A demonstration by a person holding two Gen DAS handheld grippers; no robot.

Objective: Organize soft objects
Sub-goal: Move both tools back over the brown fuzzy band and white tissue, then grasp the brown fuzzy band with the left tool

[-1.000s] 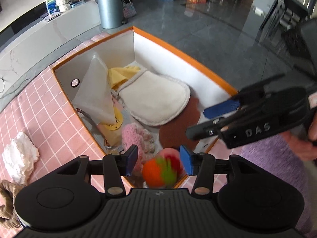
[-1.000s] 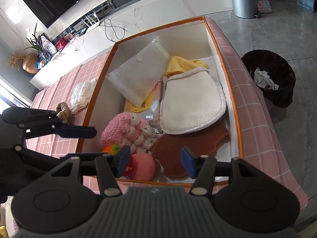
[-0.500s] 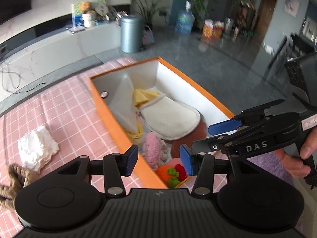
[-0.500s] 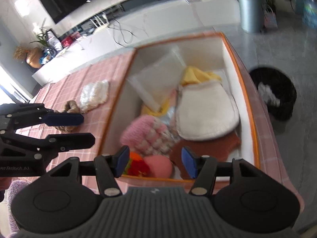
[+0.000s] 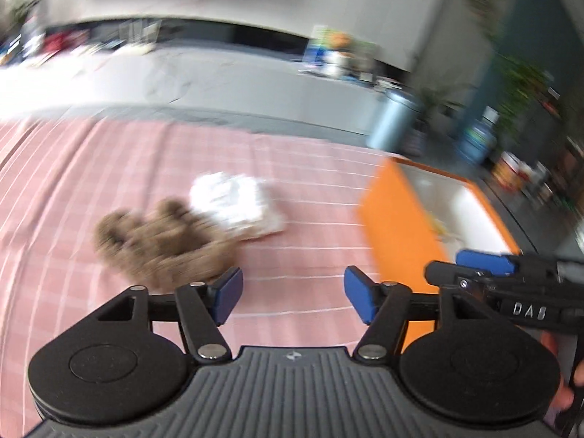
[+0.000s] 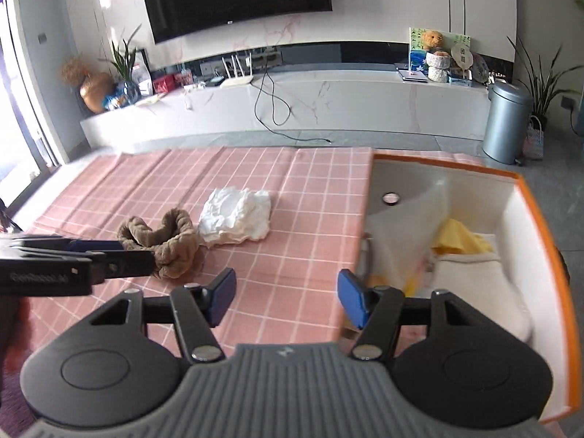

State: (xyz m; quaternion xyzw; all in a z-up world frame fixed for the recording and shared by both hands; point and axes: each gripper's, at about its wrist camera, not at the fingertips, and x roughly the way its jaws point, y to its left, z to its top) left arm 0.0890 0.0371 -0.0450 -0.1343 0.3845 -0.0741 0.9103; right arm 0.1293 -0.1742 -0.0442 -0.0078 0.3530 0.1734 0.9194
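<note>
A brown rolled cloth [image 5: 164,241] [image 6: 160,241] and a crumpled white cloth [image 5: 233,200] [image 6: 237,219] lie side by side on the pink checked tablecloth [image 6: 310,189]. My left gripper [image 5: 294,295] hovers just short of the brown cloth, its jaws opening with nothing between them; the left wrist view is motion-blurred. To the right stands the orange box [image 5: 398,226] [image 6: 547,255], holding a yellow cloth [image 6: 460,239], a cream pad [image 6: 474,281] and a clear bag [image 6: 412,226]. My right gripper [image 6: 285,296] hangs over the box's left wall, empty, jaws closing slightly.
A grey pedal bin [image 6: 507,124] stands on the floor beyond the box. A long white console [image 6: 292,98] with a cable runs behind the table. The tablecloth's far edge lies ahead. A hand [image 5: 569,383] grips the right tool's handle.
Both grippers swung left, away from the box's inside and towards the cloths on the table. The left jaws have widened. The colourful ball and pink knit are out of sight.
</note>
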